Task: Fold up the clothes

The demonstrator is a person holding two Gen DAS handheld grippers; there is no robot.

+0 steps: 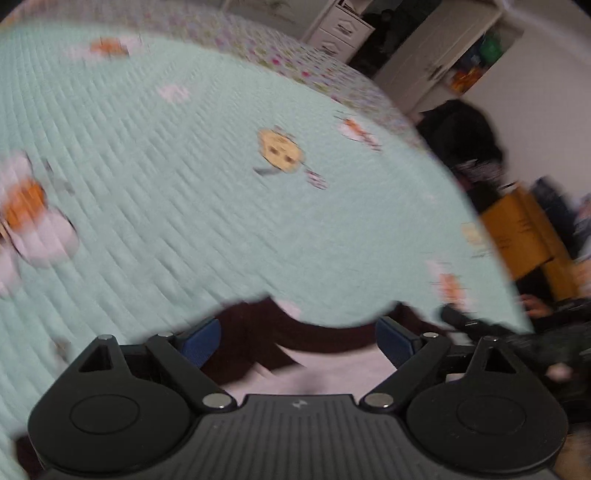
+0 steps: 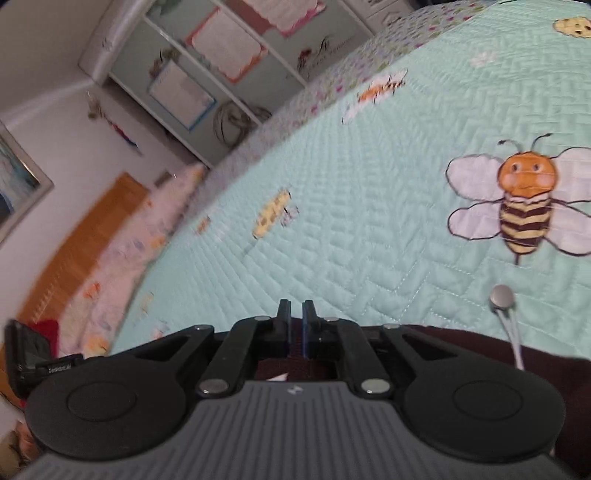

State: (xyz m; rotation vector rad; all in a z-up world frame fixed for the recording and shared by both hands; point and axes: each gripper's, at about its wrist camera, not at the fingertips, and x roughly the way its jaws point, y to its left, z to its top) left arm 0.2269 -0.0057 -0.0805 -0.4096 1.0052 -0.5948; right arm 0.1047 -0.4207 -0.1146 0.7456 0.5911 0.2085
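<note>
The quilt (image 2: 369, 206) lies broad and bare ahead of both grippers, open for passing. Close under them, a dark garment (image 1: 258, 332) and a drawstring toggle (image 2: 501, 296) lie in the way. Past the bed's edges stand shelves (image 2: 207, 66), drawers (image 1: 341, 31) and a wooden board (image 1: 517, 229).

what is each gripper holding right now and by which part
The left gripper is open and holds nothing. The right gripper is shut; whether it pinches the dark garment cannot be told.
</note>
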